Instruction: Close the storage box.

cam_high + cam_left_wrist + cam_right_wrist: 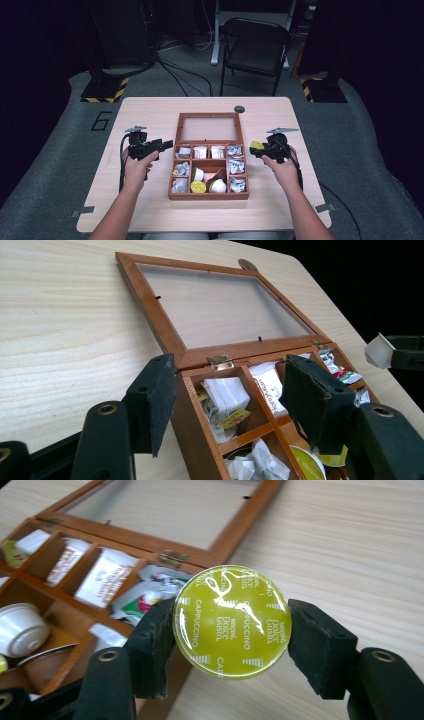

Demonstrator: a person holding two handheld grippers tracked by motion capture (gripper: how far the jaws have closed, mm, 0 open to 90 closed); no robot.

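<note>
Right tongs (232, 630) clench the green-lidded capsule (231, 621) between both pads, beside the box (150, 540).

The coffee capsule (231, 621) is a round pod with a glossy yellow-green foil lid printed "Cappuccino" in white. It sits clamped between the two black pads of the right gripper (231, 630), its lid turned squarely toward that gripper's camera and its rim touching a pad on either side. From above, the capsule (257, 145) shows as a small yellow disc at the gripper's tip (258, 149).
</note>
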